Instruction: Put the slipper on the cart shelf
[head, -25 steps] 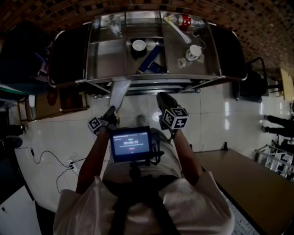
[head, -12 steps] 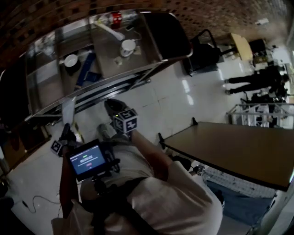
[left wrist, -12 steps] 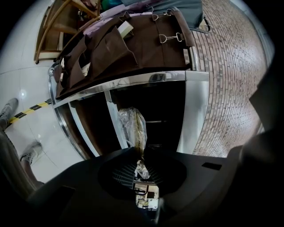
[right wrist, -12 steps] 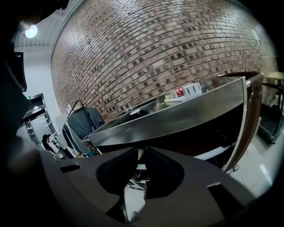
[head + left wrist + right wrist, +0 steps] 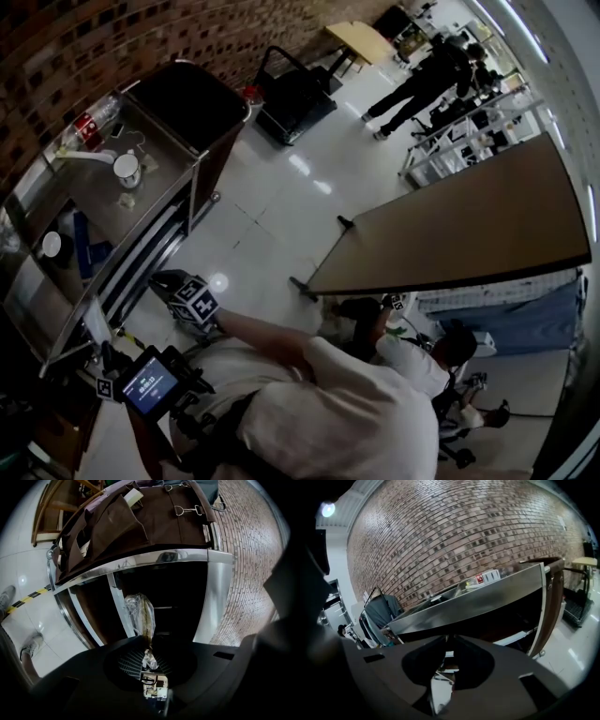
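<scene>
Fingers (image 5: 101,660) of the left gripper (image 5: 149,645) are clenched on the slipper (image 5: 140,613), a pale one wrapped in clear, crinkled plastic. It sticks out past the tips and stands in front of the dark opening under the cart's (image 5: 164,557) chrome top rail, crossing one upright post. It is not on any shelf. A brown bag (image 5: 140,522) with metal clips hangs over the end of the cart above it.

From the head view the left gripper (image 5: 105,352) is low at the near corner of the cart (image 5: 199,169), with the slipper (image 5: 97,323) rising white from it, just beside the rail. The right gripper (image 5: 157,279) is further along the cart's side over the white floor tiles (image 5: 272,216). Its own view shows the right gripper (image 5: 449,638) with its jaws pressed together and nothing between them (only the steel side of the cart (image 5: 478,604) and the brick wall (image 5: 464,536) lie beyond).

On the cart's top tray sit a white mug (image 5: 126,169), a bottle with a red label (image 5: 82,127) and a small white bowl (image 5: 52,246). A brown table (image 5: 459,220) stands well apart to the right
</scene>
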Motion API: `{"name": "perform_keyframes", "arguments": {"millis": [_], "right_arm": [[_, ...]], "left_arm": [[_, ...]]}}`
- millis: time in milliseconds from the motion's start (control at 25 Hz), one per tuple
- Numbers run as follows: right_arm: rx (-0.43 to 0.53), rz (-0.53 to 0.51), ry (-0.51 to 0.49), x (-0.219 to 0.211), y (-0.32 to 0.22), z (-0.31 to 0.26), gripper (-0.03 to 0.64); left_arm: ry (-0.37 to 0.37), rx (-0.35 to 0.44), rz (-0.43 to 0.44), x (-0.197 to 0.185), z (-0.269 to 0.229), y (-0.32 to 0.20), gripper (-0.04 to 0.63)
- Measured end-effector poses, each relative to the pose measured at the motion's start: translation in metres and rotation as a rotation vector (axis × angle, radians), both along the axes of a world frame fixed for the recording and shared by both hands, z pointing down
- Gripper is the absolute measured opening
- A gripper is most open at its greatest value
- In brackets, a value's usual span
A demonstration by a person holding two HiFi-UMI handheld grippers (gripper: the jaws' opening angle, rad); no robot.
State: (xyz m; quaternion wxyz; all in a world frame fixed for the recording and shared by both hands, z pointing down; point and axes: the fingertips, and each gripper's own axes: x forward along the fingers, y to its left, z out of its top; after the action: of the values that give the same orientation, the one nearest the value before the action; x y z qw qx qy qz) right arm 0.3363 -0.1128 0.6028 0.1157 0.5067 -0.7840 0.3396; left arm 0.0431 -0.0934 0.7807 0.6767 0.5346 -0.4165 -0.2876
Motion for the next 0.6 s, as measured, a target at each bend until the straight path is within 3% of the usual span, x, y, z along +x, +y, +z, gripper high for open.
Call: {"name": "perform_keyframes", "arguments": {"millis": [600], "right_arm": [[0.001, -0.021, 0.026, -0.005, -0.003, 0.008, 0.064]], "left_arm": [[-0.028, 0.016, -0.024, -0.014, 0.028, -0.022, 0.049]]}}
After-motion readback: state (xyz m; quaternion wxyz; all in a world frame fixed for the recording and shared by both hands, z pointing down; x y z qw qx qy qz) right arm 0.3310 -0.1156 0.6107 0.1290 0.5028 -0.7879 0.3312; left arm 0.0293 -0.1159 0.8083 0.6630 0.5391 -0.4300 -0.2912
